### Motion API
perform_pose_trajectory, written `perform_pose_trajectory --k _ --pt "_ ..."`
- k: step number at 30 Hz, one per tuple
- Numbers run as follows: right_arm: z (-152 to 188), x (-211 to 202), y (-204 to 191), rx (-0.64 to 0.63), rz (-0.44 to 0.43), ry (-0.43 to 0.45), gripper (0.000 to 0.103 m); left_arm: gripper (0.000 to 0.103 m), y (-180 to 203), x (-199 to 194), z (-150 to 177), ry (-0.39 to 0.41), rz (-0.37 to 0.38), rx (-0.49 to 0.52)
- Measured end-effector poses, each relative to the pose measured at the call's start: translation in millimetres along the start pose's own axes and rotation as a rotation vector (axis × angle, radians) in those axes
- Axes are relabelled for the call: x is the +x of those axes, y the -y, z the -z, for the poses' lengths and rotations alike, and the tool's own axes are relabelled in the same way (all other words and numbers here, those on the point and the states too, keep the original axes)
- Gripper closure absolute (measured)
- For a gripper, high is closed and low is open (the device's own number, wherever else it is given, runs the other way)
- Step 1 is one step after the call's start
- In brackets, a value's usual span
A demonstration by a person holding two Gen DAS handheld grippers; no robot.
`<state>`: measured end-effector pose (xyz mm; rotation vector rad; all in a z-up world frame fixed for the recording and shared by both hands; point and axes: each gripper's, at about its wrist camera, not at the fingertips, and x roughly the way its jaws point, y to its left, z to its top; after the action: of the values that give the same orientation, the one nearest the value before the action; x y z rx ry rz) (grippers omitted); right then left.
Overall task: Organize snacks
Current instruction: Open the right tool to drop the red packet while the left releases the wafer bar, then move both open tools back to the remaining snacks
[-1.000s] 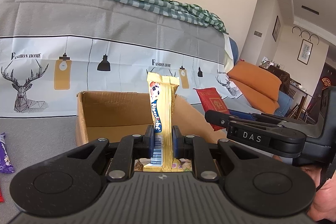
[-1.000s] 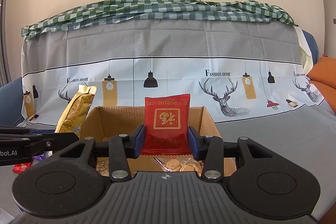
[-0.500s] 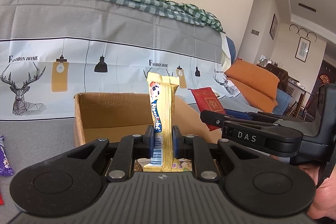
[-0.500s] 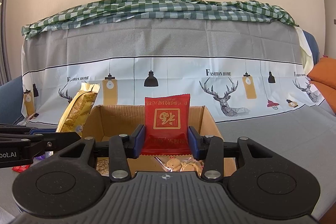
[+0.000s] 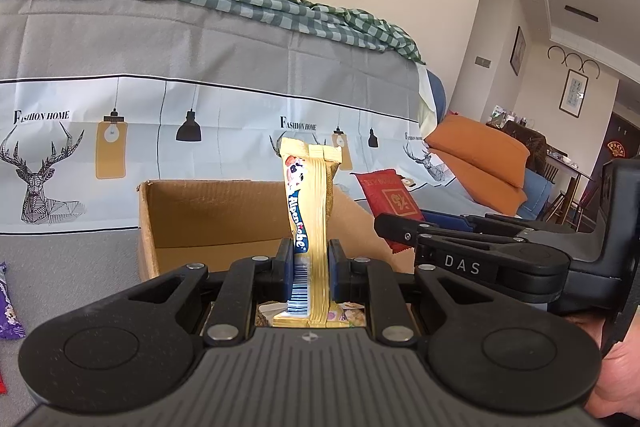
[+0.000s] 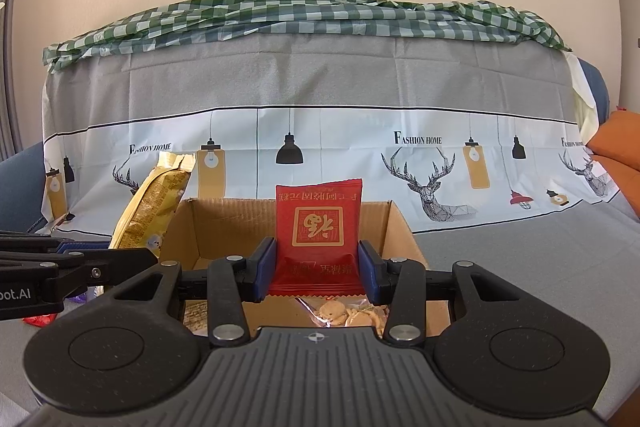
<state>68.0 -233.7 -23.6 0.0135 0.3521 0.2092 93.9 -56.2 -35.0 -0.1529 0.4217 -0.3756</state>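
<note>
Left tongs (image 5: 307,269) clamp upright yellow candy pack (image 5: 309,211), apparently above cardboard box (image 5: 208,215).

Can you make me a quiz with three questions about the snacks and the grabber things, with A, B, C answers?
1. Where is the cardboard box?
A. just behind both held packets
B. on top of the green checked cloth
C. on the orange cushions

2. What colour is the packet in the right gripper?
A. purple
B. red
C. green

3. What is the left gripper doing?
A. hanging open and empty
B. squeezing a yellow candy packet
C. holding a cup

Answers:
1 A, the box's open top shows right behind each packet.
2 B, the square packet between the jaws is red with gold print.
3 B, the jaws press both sides of the upright yellow packet.
</note>
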Motion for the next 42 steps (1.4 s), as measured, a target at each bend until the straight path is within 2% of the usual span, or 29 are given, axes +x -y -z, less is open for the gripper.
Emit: perform_pose_trajectory --k 18,19,20,22,30,36,42 --pt "0.2 0.4 -1.7 -0.003 0.005 -0.004 0.057 0.084 1.4 -0.3 0.0 -0.004 0.019 -0.003" --pt "0.5 1.5 -1.3 -0.004 0.008 -0.009 0.056 0.075 -0.2 0.2 -0.1 -0.008 0.022 -0.012" --pt "0.8 2.8 -0.7 -0.002 0.015 -0.016 0.054 0.055 -1.8 0.6 -0.4 -0.011 0.022 -0.021" --pt "1.2 4.7 1.7 0.006 0.028 -0.027 0.049 0.045 -2.6 0.3 -1.0 -0.005 0.007 -0.023" --pt "0.8 6.0 3.5 0.014 0.037 -0.033 0.048 0.045 -14.7 -5.3 -4.7 0.003 -0.014 -0.067" --pt "-3.0 7.5 -6.0 0.046 0.021 -0.035 0.049 0.047 -33.5 -21.9 -7.2 0.006 -0.077 -0.102" --pt "-7.2 6.9 -31.0 0.119 -0.045 -0.037 0.05 0.073 -72.5 -53.9 -17.5 0.012 -0.155 -0.145"
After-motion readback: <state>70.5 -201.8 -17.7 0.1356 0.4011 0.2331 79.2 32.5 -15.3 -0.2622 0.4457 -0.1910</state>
